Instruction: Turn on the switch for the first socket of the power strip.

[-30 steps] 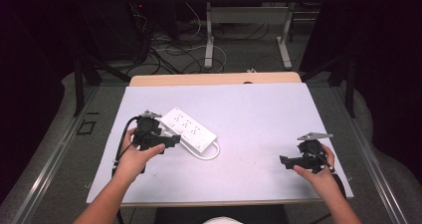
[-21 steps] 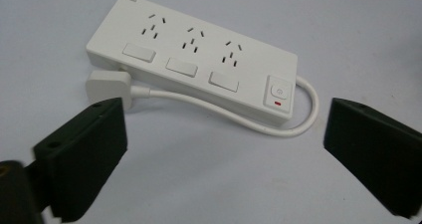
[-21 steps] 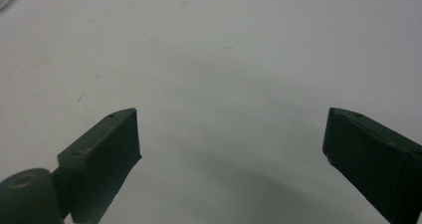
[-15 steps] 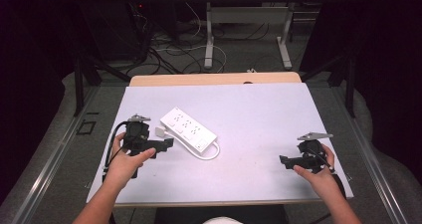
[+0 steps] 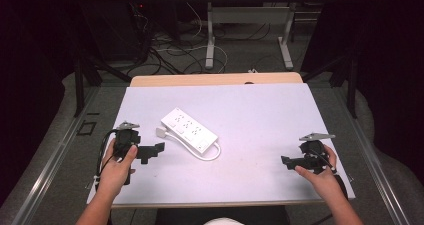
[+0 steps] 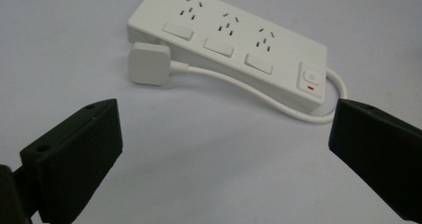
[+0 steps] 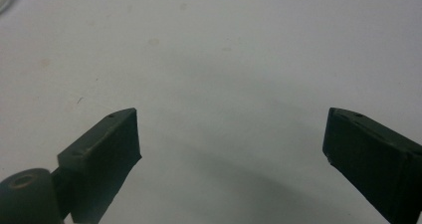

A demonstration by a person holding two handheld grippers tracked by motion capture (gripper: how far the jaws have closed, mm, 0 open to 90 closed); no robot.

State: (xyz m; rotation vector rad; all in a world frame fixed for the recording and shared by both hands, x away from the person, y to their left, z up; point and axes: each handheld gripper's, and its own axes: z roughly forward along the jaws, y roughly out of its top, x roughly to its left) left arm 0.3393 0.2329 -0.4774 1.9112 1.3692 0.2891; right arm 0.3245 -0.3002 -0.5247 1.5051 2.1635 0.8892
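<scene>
A white power strip with several sockets lies near the middle of the white table; its short cable loops back to a white plug resting beside its left end. In the left gripper view the power strip and plug lie just beyond the wide-apart jaws. My left gripper is open, a short way left of the strip, pointing at it. My right gripper is open near the table's right front, over bare surface, nothing between its jaws.
A wooden board edge runs along the table's far side. Beyond it are table legs and loose cables on the floor. Grey floor rails flank the table.
My left gripper has drawn back to the left and toward the front edge, away from the power strip. The right gripper has stayed put.
</scene>
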